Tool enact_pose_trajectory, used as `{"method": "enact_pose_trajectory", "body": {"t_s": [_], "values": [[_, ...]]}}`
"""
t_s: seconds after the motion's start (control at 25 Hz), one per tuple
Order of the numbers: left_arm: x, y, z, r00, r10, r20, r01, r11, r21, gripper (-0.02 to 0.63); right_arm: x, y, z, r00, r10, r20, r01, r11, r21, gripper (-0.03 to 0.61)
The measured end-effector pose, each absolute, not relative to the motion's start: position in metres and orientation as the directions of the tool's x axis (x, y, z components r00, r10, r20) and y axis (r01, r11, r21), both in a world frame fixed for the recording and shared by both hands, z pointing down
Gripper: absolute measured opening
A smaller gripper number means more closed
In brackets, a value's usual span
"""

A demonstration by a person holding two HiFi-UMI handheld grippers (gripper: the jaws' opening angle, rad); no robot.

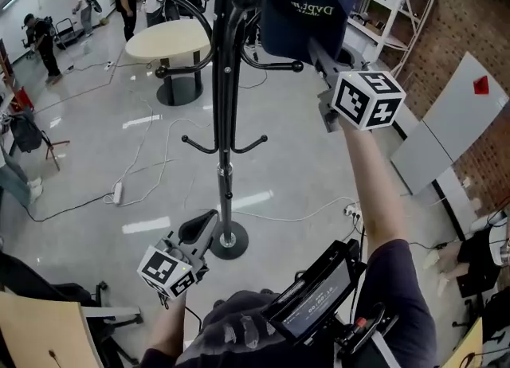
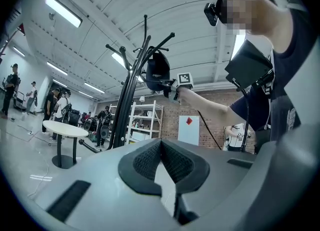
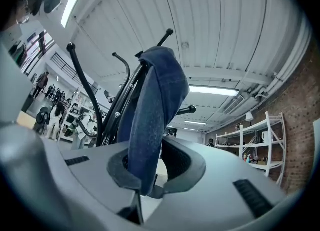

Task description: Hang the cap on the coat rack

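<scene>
R tool (image 3: 155, 167) is nipped nearly shut on a fold of the cap (image 3: 156, 100). Blue fabric is pinched btwn the jaws and the rest of the cap stands up above them. L tool (image 2: 161, 161) is closed w/ nothing in it, held low, well apart from the cap.

Cap is up high at the top of the rack (image 1: 226, 111), right by the upper arms. Head view puts it just beside a knob-tipped hook (image 1: 296, 64); can't tell if they touch. Not hung yet, I'd say.

Step in hand: get the cap over a hook. To do it well, prob.:
- Aim the cap's open underside at the knob, not the crown.
- Come in above the tip, then lower so the fabric drapes past the knob.
- Keep the grip firm till the weight sits on the hook, else it slides off to the floor.
- Don't shove sideways. The rack is one thin pole and could rock. L tool could steady it if needed.
- Let go only once the cap hangs w/o help.
</scene>
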State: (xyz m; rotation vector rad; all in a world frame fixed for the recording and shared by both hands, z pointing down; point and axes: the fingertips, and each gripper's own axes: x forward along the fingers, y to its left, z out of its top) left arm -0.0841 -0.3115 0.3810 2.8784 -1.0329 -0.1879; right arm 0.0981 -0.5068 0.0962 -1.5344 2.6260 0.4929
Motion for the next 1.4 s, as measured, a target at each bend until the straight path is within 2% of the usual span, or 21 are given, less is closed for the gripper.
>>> {"method": "enact_pose_trajectory", "body": {"t_s": [0.12, 0.64, 0.88, 1.04, 1.16, 1.24, 1.4], "values": [[-0.086, -0.31, 0.383, 0.759, -0.645, -0.085, -0.635, -0.763, 0.119, 0.006, 0.092, -0.508, 0.103, -0.508, -0.841, -0.187, -0.847, 0.448, 0.285, 0.029], [-0.077, -0.317, 0.377, 0.773, -0.628, -0.091, -0.618, -0.778, 0.112, 0.006, 0.091, -0.501, 0.1, -0.553, -0.812, -0.184, -0.823, 0.5, 0.27, 0.038], [-0.074, -0.319, 0.385, 0.777, -0.627, -0.061, -0.619, -0.777, 0.114, 0.006, 0.092, -0.487, 0.1, -0.595, -0.766, -0.243, -0.801, 0.541, 0.255, 0.088], [-0.073, -0.32, 0.386, 0.773, -0.633, -0.05, -0.626, -0.772, 0.11, 0.006, 0.105, -0.48, 0.092, -0.588, -0.754, -0.293, -0.808, 0.538, 0.24, 0.162], [-0.071, -0.322, 0.387, 0.774, -0.632, -0.046, -0.625, -0.773, 0.105, 0.006, 0.12, -0.482, 0.099, -0.584, -0.753, -0.303, -0.812, 0.549, 0.199, 0.176], [-0.072, -0.321, 0.388, 0.768, -0.639, -0.041, -0.632, -0.767, 0.113, 0.006, 0.128, -0.481, 0.112, -0.59, -0.749, -0.301, -0.806, 0.568, 0.167, 0.209], [-0.077, -0.311, 0.399, 0.758, -0.651, -0.027, -0.643, -0.754, 0.13, 0.006, 0.136, -0.463, 0.154, -0.602, -0.748, -0.281, -0.792, 0.604, 0.089, 0.21]]}}
